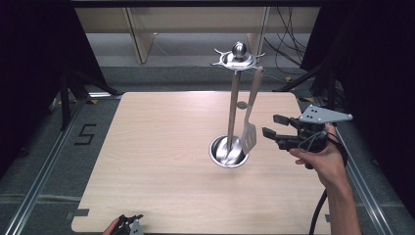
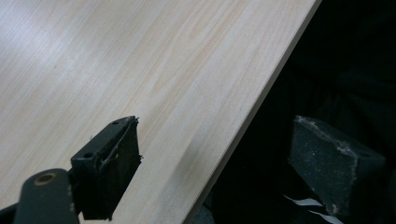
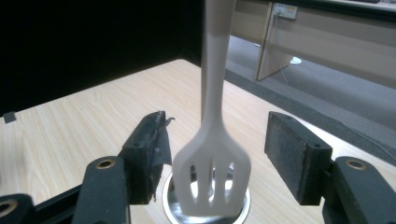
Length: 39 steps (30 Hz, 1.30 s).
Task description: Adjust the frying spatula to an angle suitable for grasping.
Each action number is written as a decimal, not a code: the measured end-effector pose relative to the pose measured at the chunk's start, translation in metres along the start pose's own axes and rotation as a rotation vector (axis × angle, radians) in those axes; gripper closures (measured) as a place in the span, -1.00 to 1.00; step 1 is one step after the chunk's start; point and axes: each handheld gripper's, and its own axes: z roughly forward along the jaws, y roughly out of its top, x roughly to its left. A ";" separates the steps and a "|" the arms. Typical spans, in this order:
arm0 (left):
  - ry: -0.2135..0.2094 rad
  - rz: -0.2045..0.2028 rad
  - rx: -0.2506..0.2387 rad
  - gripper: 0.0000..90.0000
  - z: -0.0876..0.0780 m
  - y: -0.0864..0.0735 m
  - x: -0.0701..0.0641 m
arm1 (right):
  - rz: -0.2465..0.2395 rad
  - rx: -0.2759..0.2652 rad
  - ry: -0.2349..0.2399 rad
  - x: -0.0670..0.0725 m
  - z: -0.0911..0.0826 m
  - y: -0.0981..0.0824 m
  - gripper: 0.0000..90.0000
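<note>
Pale plastic, the slotted spatula (image 3: 212,175) hangs by its handle from a hook on the steel utensil stand (image 1: 234,98), its blade dangling just above the stand's round base cup (image 1: 228,152). The right gripper (image 1: 270,125) points at that blade with its jaws spread apart and nothing pinched; in the right gripper view the blade sits between the two pads but farther ahead, touching neither. If the aim is to take the spatula, the sound approach seems to be to bring the pads level with the neck just above the slots, centre it between them, then close squarely on the flat faces so it cannot swing or twist. The left gripper (image 1: 128,224) waits at the near edge of the wooden table (image 1: 161,147), its fingers (image 2: 108,168) spread and empty.
</note>
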 end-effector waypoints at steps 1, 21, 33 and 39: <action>0.001 0.002 0.002 -0.66 0.000 0.000 0.000 | -0.004 0.000 0.001 0.000 0.000 -0.003 -0.12; -0.017 0.005 -0.014 -0.66 -0.001 0.003 0.000 | 0.032 0.050 -0.006 0.005 0.003 -0.038 -0.20; -0.005 0.008 -0.006 -0.66 0.000 0.005 -0.001 | 0.006 0.088 0.027 0.015 0.010 -0.054 -0.23; -0.009 0.007 -0.010 -0.66 0.000 0.005 -0.001 | -0.006 0.143 0.029 0.018 0.014 -0.066 -0.27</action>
